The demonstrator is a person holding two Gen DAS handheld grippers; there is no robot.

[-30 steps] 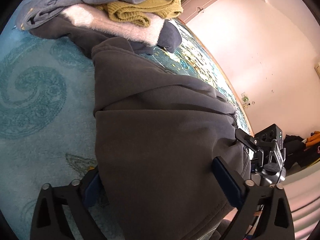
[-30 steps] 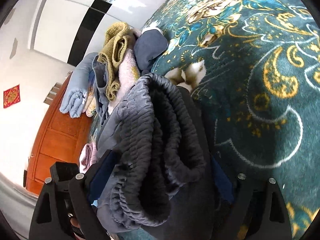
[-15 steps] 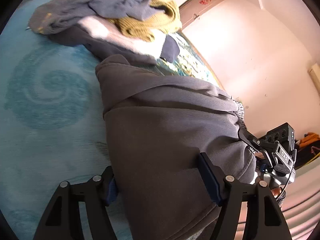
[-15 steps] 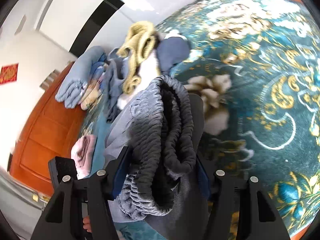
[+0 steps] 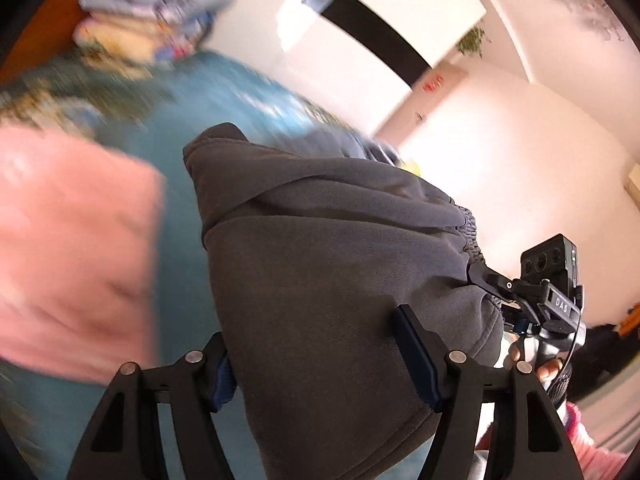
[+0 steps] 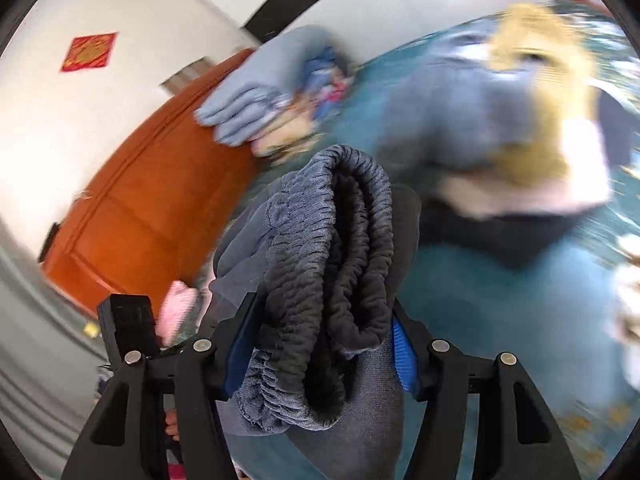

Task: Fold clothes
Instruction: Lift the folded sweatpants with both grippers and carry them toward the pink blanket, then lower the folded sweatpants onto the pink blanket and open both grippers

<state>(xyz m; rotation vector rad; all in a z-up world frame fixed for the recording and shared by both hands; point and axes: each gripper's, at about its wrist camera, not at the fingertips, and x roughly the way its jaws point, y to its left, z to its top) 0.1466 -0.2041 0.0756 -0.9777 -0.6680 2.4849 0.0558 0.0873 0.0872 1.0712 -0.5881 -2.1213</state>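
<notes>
Folded dark grey fleece trousers (image 5: pixel 332 280) clamped between both hand-held grippers above the teal patterned bed cover (image 5: pixel 180 152), left hand-held gripper (image 5: pixel 324 364) pinching the fabric, right hand-held gripper (image 6: pixel 320 344) gripping the elastic waistband (image 6: pixel 340 240), blurred pink folded garment (image 5: pixel 68 240) at left.

Legible text: "DAS" in white letters on the black camera mount (image 5: pixel 558 304) at 3 o'clock of the left wrist view. The red wall decoration (image 6: pixel 89 51) (10 o'clock, right wrist view) bears gold characters, too blurred to read.
</notes>
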